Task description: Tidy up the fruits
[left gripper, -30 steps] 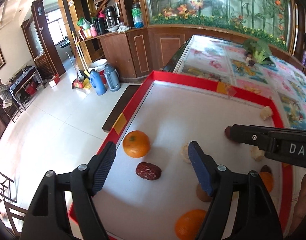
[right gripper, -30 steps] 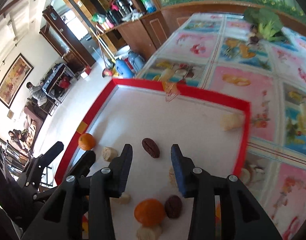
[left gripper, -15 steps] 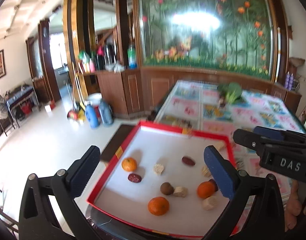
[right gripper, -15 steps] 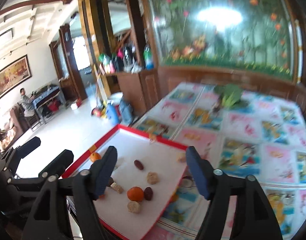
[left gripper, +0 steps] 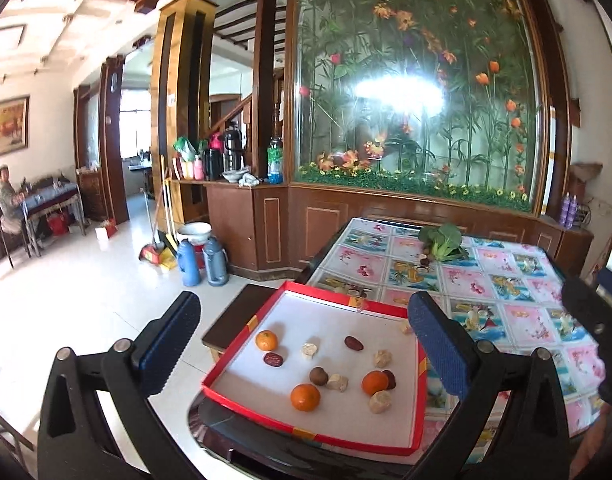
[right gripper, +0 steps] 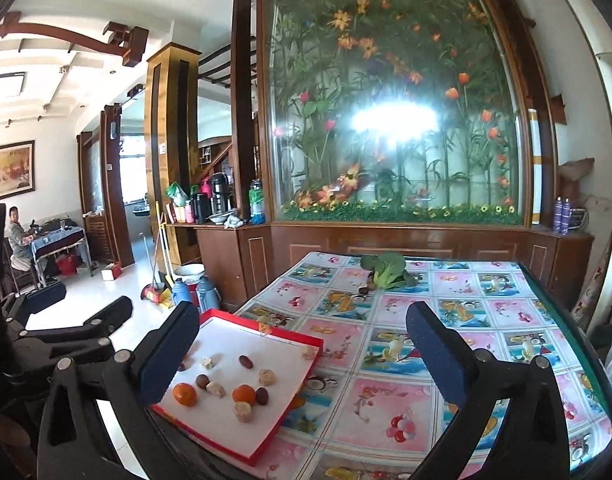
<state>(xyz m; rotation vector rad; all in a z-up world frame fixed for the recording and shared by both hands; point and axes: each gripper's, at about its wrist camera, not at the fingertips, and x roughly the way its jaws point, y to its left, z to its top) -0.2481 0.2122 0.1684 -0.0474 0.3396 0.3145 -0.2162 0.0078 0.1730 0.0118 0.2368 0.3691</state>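
With the left claw [left gripper: 301, 344] spread empty and the right claw [right gripper: 301, 348] opening on nothing, we judge the light, roll-prone oranges [left gripper: 305, 397] in the red tray [left gripper: 233, 364] on the desk [right gripper: 426, 360] best gripped across their middles.

Two fisheye wrist cameras look slightly downward from above the near edge of the floral-cloth table [right gripper: 406, 344]. The left view sits over the shallow red-rimmed white tray [left gripper: 420, 392] at the table's near left corner; the right view stands further right. Both share tray, tabletop and the glass-fronted flower display [left gripper: 418, 80].
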